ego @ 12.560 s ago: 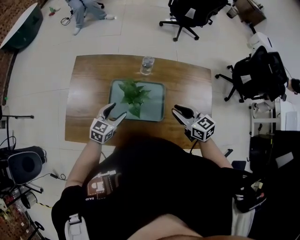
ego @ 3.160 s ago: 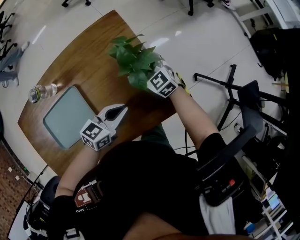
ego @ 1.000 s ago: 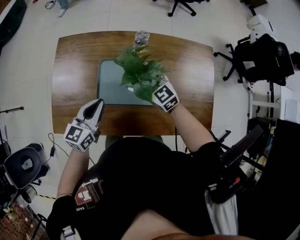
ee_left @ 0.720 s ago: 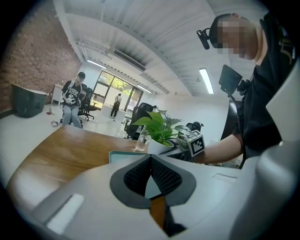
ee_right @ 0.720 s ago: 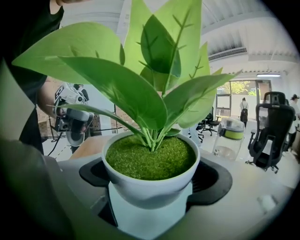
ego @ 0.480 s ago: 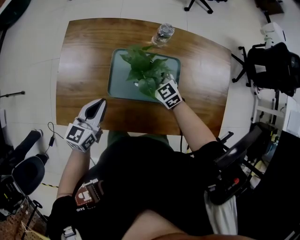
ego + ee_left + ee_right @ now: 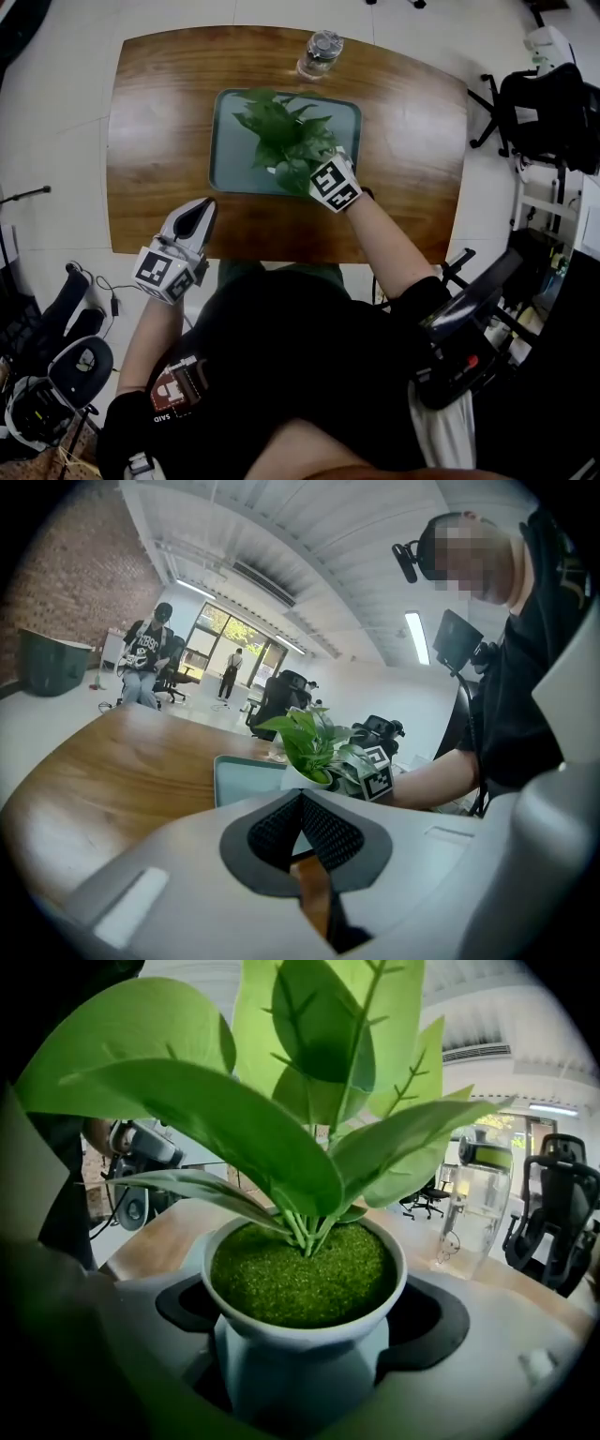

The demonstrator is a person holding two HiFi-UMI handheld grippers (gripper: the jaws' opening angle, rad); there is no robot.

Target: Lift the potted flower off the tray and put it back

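Wooden table (image 7: 150,141), teal tray (image 7: 225,141) centred | right gripper (image 7: 317,167), forearm reaching in from 5 o'clock, pinches potted flower (image 7: 286,141) over tray's 4 o'clock corner | left gripper (image 7: 200,211) pressed together, empty, at 7 o'clock edge

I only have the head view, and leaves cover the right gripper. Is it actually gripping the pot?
Observer: Yes. In the right gripper view the right gripper clamps the pot just under its rim.
Operator: And the left gripper?
Observer: The left gripper is shut, with nothing between its jaws.
Operator: Is the pot upright?
Observer: Yes. The left gripper view shows it upright over the tray.
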